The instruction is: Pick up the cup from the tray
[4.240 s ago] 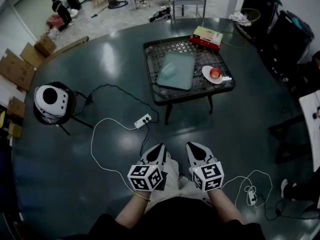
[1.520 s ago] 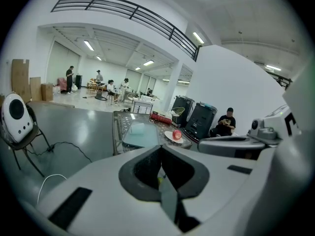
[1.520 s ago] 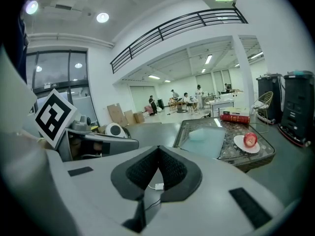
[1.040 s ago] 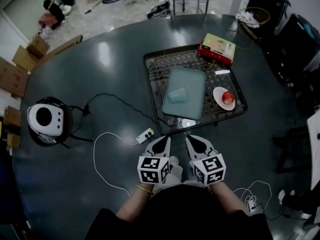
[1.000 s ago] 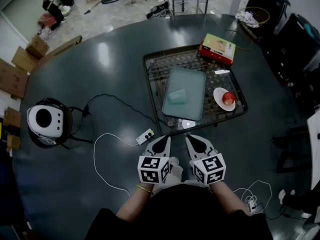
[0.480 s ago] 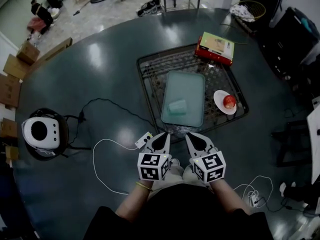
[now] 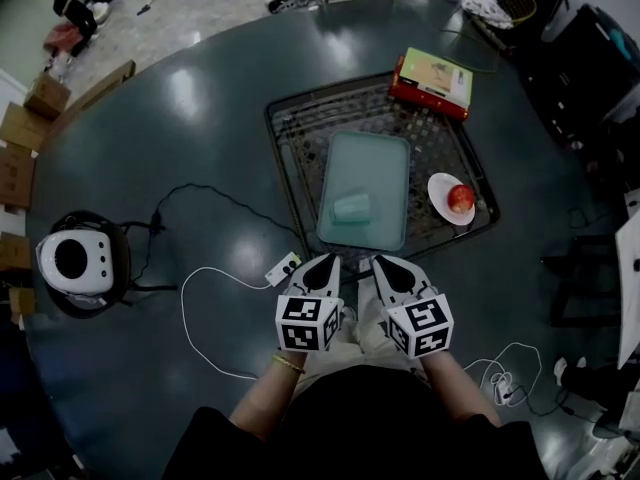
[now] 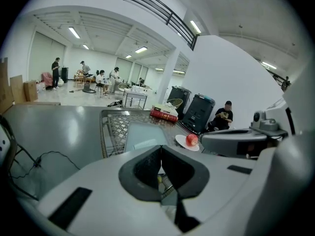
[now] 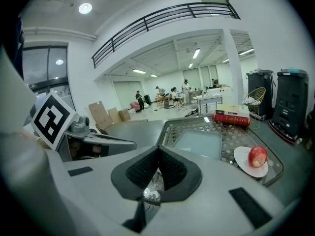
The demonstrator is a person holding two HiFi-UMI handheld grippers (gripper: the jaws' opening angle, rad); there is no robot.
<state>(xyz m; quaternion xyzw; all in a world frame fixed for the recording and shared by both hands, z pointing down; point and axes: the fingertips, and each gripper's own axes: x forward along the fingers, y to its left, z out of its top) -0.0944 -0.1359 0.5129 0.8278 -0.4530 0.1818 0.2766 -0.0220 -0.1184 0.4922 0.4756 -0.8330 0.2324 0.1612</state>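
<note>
A pale translucent cup (image 7: 352, 208) lies on its side on a light green tray (image 7: 370, 168) that rests on a low black mesh table (image 7: 300, 138). The tray (image 9: 201, 141) also shows in the right gripper view, beyond the jaws. In the head view both grippers hang side by side just short of the table's near edge. My left gripper (image 7: 323, 263) is shut with nothing in it, its jaws meeting at the tip (image 8: 160, 147). My right gripper (image 7: 387, 263) is likewise shut and empty (image 9: 158, 150).
A red apple (image 7: 460, 198) sits on a white plate (image 7: 443, 200) at the table's right. A red and green book (image 7: 432, 78) lies at the far right corner. On the floor are a white power strip (image 7: 286, 264) with cables and a white round device (image 7: 75, 259).
The view has closed in on the table: the tray and cup now lie nearer to both grippers. The grippers stay together, shut and empty.
</note>
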